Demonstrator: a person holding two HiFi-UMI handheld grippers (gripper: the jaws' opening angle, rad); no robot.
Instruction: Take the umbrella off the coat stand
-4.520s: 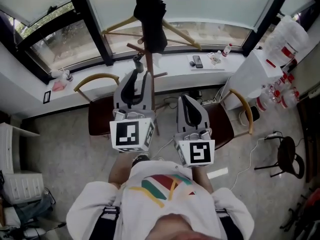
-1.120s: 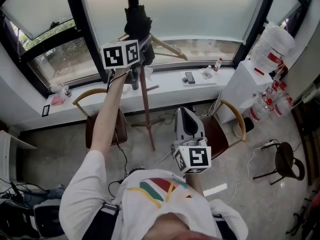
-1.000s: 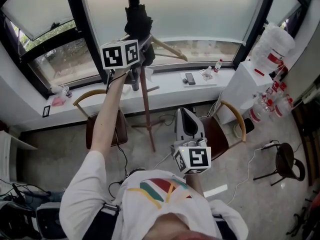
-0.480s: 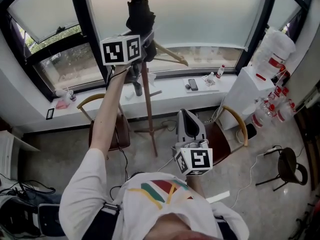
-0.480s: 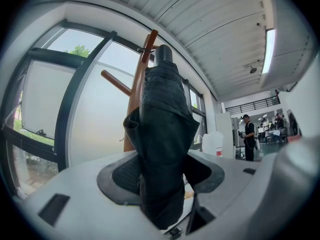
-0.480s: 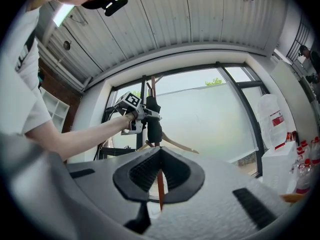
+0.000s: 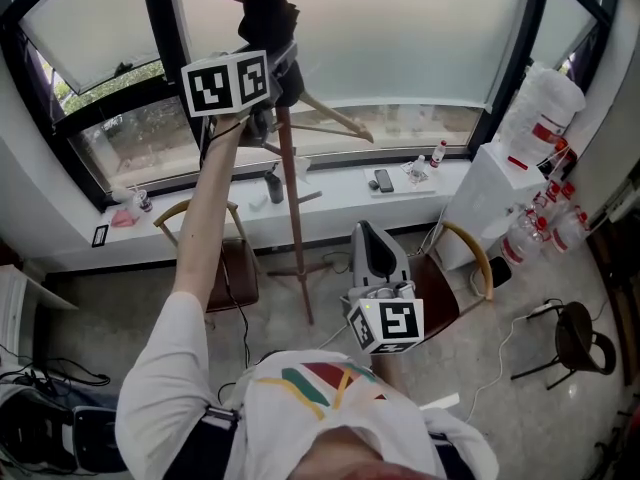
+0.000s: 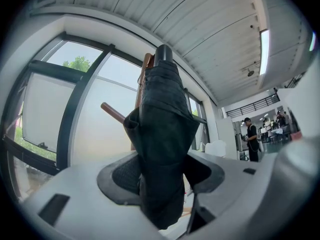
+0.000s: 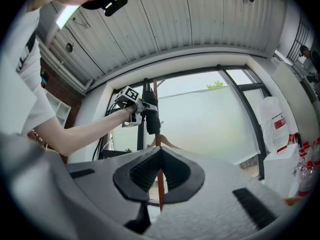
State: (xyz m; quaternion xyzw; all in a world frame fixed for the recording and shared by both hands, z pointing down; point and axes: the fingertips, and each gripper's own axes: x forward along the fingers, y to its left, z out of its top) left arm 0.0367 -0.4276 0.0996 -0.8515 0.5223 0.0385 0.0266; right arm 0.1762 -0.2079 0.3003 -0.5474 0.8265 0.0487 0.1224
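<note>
A folded black umbrella (image 7: 268, 13) hangs against the top of the wooden coat stand (image 7: 292, 218). My left gripper (image 7: 277, 66) is raised at arm's length and shut on the umbrella's lower part. In the left gripper view the black fabric (image 8: 162, 134) fills the space between both pads (image 8: 125, 171), with a wooden peg (image 8: 112, 113) behind it. My right gripper (image 7: 372, 236) stays low by my chest, pointing at the stand. Its jaws are shut with nothing in them. The right gripper view shows the umbrella (image 9: 151, 116) and the stand's pole (image 9: 156, 91) far ahead.
Two chairs (image 7: 215, 268) (image 7: 450, 268) stand either side of the stand's base. The window sill (image 7: 330, 193) holds a phone (image 7: 384, 179) and small bottles. Water jugs (image 7: 545, 108) sit at the right, a black stool (image 7: 575, 343) lower right. A person (image 8: 250, 139) stands far off.
Over the last second my left gripper has risen along the stand with the umbrella in it. Earlier both grippers were low and the umbrella hung free. The right gripper has stayed put.
</note>
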